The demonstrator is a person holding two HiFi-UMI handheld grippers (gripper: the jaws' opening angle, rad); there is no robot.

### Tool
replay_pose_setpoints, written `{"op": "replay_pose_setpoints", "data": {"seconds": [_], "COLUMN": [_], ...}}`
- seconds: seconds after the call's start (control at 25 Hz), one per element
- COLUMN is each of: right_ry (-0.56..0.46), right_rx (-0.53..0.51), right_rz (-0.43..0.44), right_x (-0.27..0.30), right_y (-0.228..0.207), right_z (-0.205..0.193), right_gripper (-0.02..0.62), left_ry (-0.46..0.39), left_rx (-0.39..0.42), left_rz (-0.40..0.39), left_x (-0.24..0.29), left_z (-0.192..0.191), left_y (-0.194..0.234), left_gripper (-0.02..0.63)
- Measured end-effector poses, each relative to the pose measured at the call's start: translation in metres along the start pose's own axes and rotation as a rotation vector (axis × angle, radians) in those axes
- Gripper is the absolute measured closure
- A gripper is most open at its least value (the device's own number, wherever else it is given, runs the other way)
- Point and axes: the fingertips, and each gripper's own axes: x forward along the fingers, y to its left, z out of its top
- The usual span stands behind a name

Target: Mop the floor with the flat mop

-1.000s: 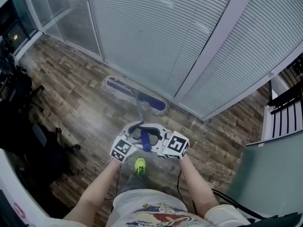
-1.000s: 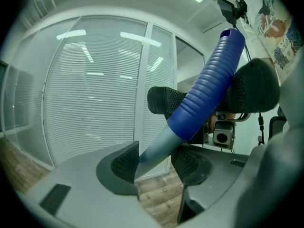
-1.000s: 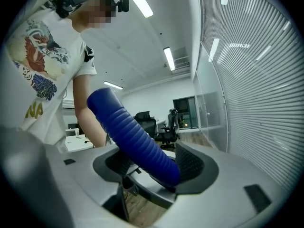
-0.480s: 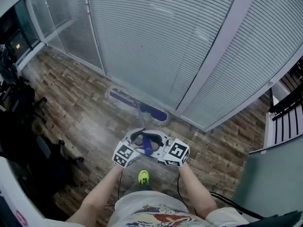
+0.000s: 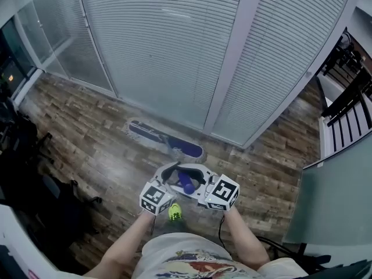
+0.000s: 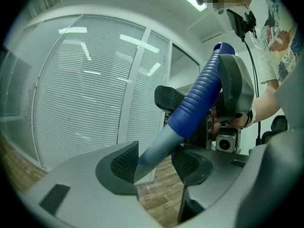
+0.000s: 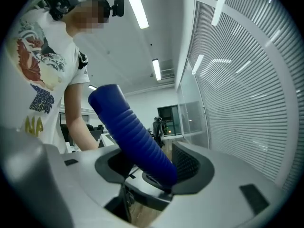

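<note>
- Left gripper (image 6: 154, 161): jaws clamped on the grey lower part of the handle (image 6: 197, 103), one pad on each side; the blue ribbed top rises to the upper right of this gripper's view
- Right gripper (image 7: 151, 167): jaws grasping the blue ribbed top, which leans to the upper left of this gripper's view; the jaws have just been closing, with the handle between them
- Head view, lower centre: the two grippers face each other across the handle, marker cubes toward the person, forearms entering from the bottom edge
- Mop head (image 5: 165, 139): flat on the floor (image 5: 87, 132) at the centre of the frame, lying aslant from upper left to lower right, just below the foot of the blinds (image 5: 174, 39)
- Handle, head view: runs from the mop head down the frame to the grippers
- Shoe (image 5: 174, 212): bright green, just below the grippers, between the forearms
- Railing (image 5: 349, 86): dark, at the upper right edge
</note>
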Motion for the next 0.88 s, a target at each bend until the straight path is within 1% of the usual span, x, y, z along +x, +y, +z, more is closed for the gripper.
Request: {"op": "replay_pose_setpoints", "data": {"seconds": [0.16, 0.28, 0.48, 0.6, 0.68, 0.76, 0.8, 0.88], "right_ry": [0.031, 0.032, -0.014, 0.001, 0.029, 0.056, 0.066, 0.079], "right_rx": [-0.023, -0.025, -0.014, -0.006, -0.021, -0.068, -0.085, -0.081], "right_rz": [0.003, -0.011, -0.051, -0.050, -0.031, -0.006, 0.003, 0.017], "right_x": [-0.053, -0.103, -0.181, -0.216, -0.236, -0.250, -0.254, -0.260], "right_y": [0.063, 0.116, 0.199, 0.247, 0.279, 0.308, 0.321, 0.344], "right_z": [-0.013, -0.025, -0.029, -0.031, -0.033, -0.036, -0.037, -0.040], "right_gripper": [0.358, 0.362, 0.365, 0.367, 0.367, 0.367, 0.367, 0.367], "left_ry": [0.038, 0.055, 0.025, 0.018, 0.024, 0.029, 0.031, 0.044], "left_rx": [0.019, 0.033, 0.027, 0.022, 0.026, 0.029, 0.029, 0.034], "left_rz": [-0.043, -0.072, -0.108, -0.126, -0.147, -0.169, -0.177, -0.187], "left_x": [-0.015, -0.026, -0.047, -0.063, -0.076, -0.089, -0.096, -0.109], "left_z": [-0.015, -0.029, -0.037, -0.041, -0.044, -0.046, -0.047, -0.053], "left_y": [-0.083, -0.156, -0.271, -0.330, -0.366, -0.396, -0.409, -0.428], "left_gripper": [0.417, 0.417, 0.417, 0.417, 0.417, 0.417, 0.417, 0.417]}}
